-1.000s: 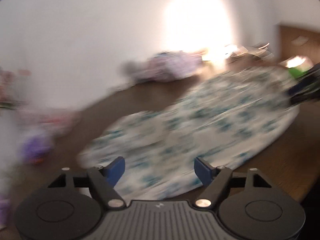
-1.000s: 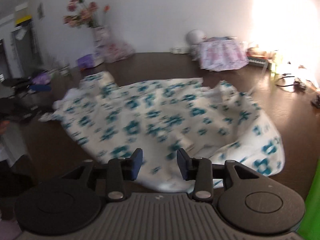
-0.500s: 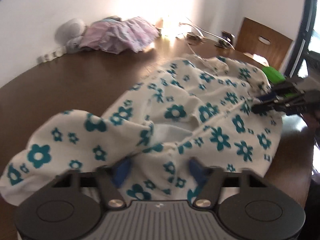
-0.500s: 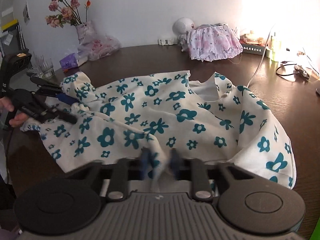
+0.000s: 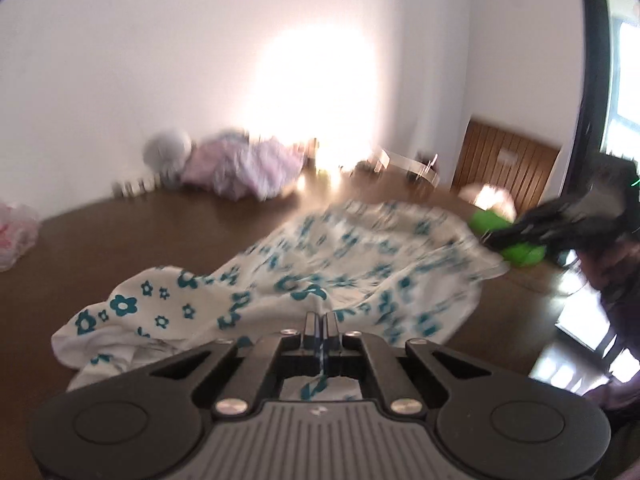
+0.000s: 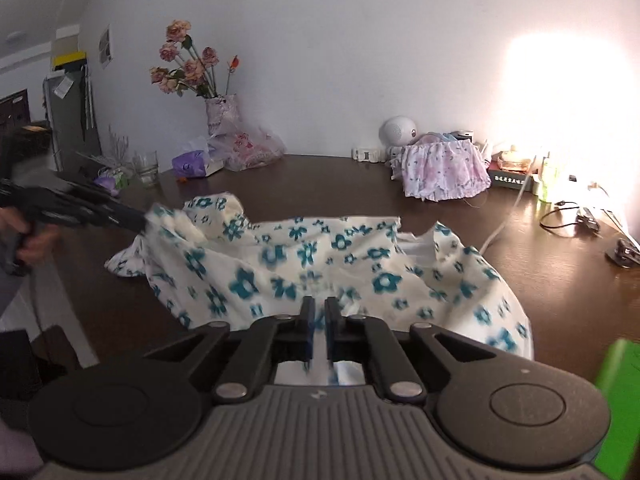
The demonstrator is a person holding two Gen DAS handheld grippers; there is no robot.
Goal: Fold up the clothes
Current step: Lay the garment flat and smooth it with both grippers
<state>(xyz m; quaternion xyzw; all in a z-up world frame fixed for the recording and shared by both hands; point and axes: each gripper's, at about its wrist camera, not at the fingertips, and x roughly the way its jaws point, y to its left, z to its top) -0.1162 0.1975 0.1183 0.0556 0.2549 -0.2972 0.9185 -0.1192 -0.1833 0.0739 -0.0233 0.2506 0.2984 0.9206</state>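
A white garment with teal flowers [image 5: 320,276] lies rumpled on the dark wooden table [image 5: 140,232]. My left gripper [image 5: 320,320] is shut on its near edge, and cloth hangs between the jaws. In the right wrist view the same garment [image 6: 320,264] spreads ahead, and my right gripper [image 6: 319,308] is shut on its near edge. The left gripper also shows in the right wrist view [image 6: 100,210], at the garment's far left end. The right gripper shows in the left wrist view [image 5: 532,228], at the garment's far right end.
A pink floral cloth pile [image 6: 444,168] and a white round speaker [image 6: 398,132] sit at the back by the wall. A flower vase [image 6: 220,116], plastic bag, glass and tissue pack stand back left. Cables [image 6: 568,216] lie at the right. A green object [image 5: 508,236] and a wooden chair [image 5: 508,164] are at the right.
Both grippers were open above the garment; they came down onto its opposite edges, closed on the cloth, and are now lifting it.
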